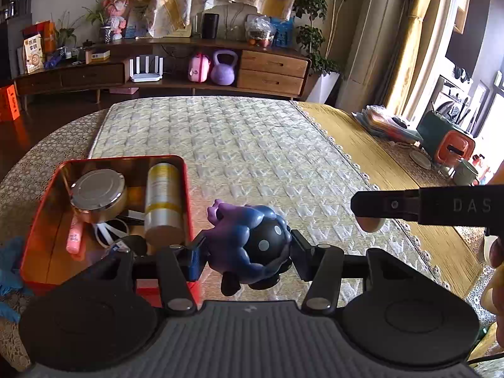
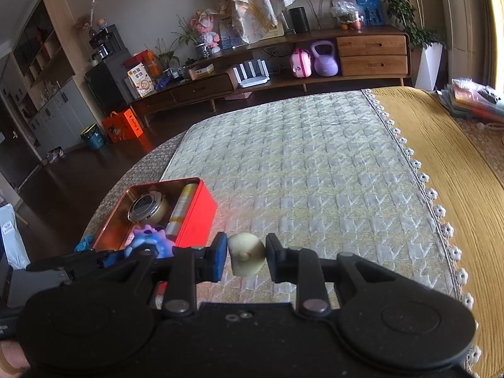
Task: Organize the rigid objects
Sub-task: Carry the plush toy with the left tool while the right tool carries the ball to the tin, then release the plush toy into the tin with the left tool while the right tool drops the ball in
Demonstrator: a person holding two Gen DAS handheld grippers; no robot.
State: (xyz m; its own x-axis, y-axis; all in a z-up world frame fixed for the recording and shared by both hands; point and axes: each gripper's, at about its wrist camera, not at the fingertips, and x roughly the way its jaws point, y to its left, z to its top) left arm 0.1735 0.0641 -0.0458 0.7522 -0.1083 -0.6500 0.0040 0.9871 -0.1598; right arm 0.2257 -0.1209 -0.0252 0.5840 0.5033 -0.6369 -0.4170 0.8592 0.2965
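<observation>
1. Clearly, the left gripper (image 1: 249,252) is clenched on a purple-and-blue toy figure (image 1: 249,242), its pads pressing the toy from 9 and 3 o'clock; the figure has a dark dotted ball at its middle and hangs above the quilted mat (image 1: 236,145).
2. At 9 o'clock from that toy, a red tin box (image 1: 37,220) sits open on the mat, just beside the left finger.
3. Inside the tin lie a round silver-lidded tin (image 1: 97,193), a yellow-and-white cylinder (image 1: 163,201) on its side at the tin's 3 o'clock wall, and a pink tube (image 1: 75,236) towards 7 o'clock.
4. The right gripper (image 2: 246,255) grasps a small cream disc-shaped piece (image 2: 247,255), squeezed between its blue left pad and black right pad, held clear of the mat.
5. In the left wrist view the right gripper comes in from 3 o'clock, with the cream piece showing under its tip.
6. In the right wrist view the red tin lies at 10 o'clock from the cream piece, and the toy figure shows at 9 o'clock, in front of the tin's near end.
7. A yellow cloth (image 2: 447,163) with a lace edge borders the mat at 3 o'clock.
8. A wooden sideboard (image 1: 271,66) stands at 12 o'clock beyond the mat, well apart from both grippers.
</observation>
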